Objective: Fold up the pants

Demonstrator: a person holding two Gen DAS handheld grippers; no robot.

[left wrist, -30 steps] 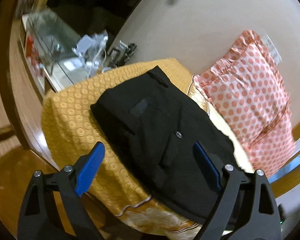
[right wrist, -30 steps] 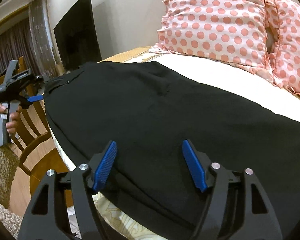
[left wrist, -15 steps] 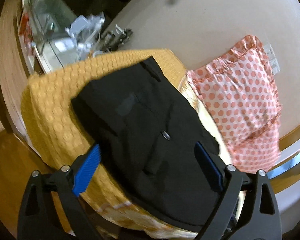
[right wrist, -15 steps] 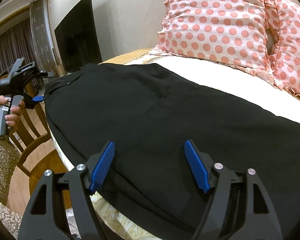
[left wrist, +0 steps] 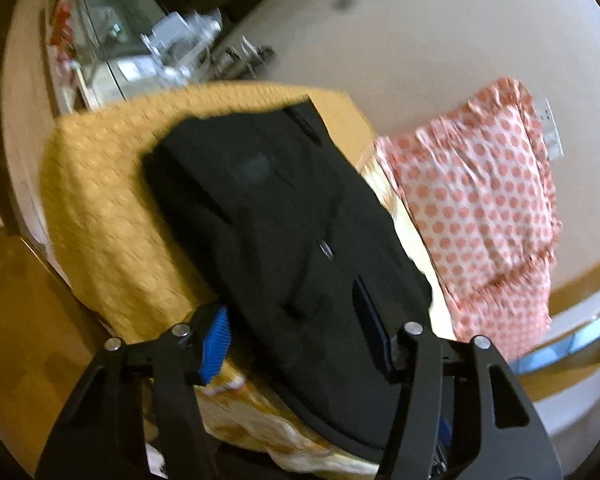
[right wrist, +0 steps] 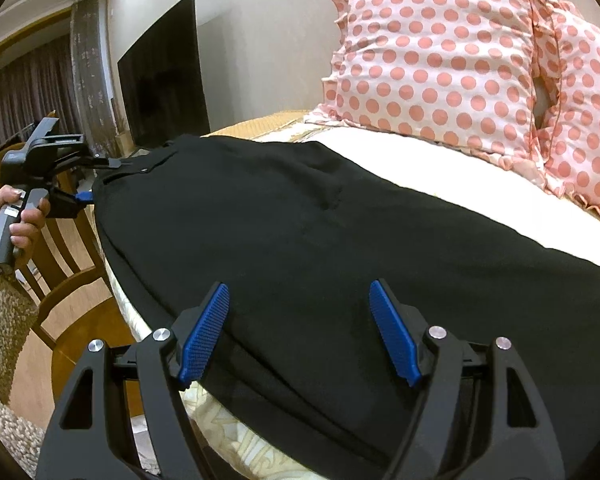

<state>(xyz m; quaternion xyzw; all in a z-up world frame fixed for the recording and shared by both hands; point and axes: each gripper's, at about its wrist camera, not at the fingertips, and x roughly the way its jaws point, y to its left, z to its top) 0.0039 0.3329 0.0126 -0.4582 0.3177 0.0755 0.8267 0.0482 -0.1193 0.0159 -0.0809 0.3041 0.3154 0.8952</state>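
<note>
The black pants [right wrist: 340,248] lie spread along the near edge of the bed [right wrist: 480,184], in front of the two dotted pillows [right wrist: 440,60] and partly on a yellow blanket [left wrist: 112,208] at the waist end. As far as I can see, they are already doubled lengthwise, one leg over the other, since only one long flat strip of cloth shows, with the waistband at the end far from the right tongs [right wrist: 300,332]. I judge that the cross folds are not yet made, so most of the task is left. The right tongs stand apart, low over the pants at the edge nearest the camera, with cloth below and between the blue pads, but the pads do not press on it. The left tongs [left wrist: 296,340] are at the waist end of the pants; their jaws are closing, and the black cloth is between them, though the blur does not let me say that the pads already pinch it. In the right wrist view a hand [right wrist: 16,216] holds this tool just beside the waistband. The next step probably is to grip both ends and bring one end over the other.
</note>
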